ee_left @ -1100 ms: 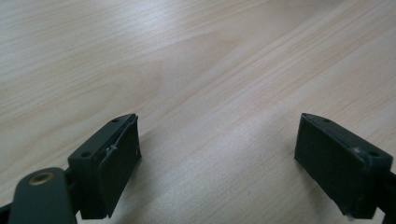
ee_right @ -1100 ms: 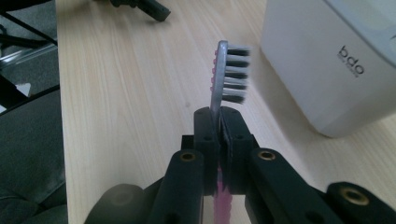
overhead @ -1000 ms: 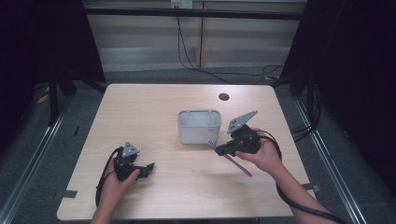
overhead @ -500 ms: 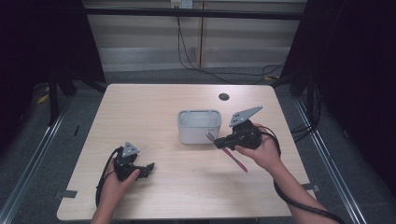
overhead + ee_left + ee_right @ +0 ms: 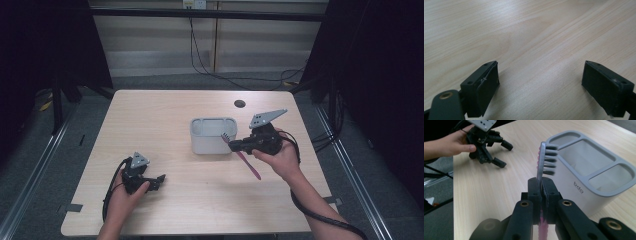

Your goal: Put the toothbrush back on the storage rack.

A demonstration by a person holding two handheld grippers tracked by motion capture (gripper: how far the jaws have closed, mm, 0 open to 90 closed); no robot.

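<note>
Right gripper (image 5: 235, 145) clamped on a pink toothbrush (image 5: 248, 164), jaws closed tight on the neck just below the head; bristles (image 5: 548, 160) dark and grey, head lifted clear of the counter (image 5: 165, 115); in the high view the handle trails down and toward the person from the jaws, tilted, and whether its tail touches the counter I cannot tell.

Toothbrush head sits just beside the grey holder (image 5: 212, 136), at its right-hand front corner, near rim height; not yet over any opening; whether it touches the wall I cannot tell.

Progress, as a judgement: pickup done, carry to the holder nearly done; left to do is raising the brush, turning it more upright, and lowering it into a compartment, then letting go; roughly past the middle of the job.

Holder: white-grey plastic, rounded corners, small lettering on the wall; right gripper view shows three openings, a narrow slot at the far end, a large middle well (image 5: 586, 157), a smaller end well (image 5: 612, 178); all that can be seen of them looks empty, though the bottoms are partly hidden.

Left gripper (image 5: 159, 180) rests low on the counter near the person's left, well apart from the holder; jaws spread wide, nothing between them, bare wood grain beneath in the left gripper view.
</note>
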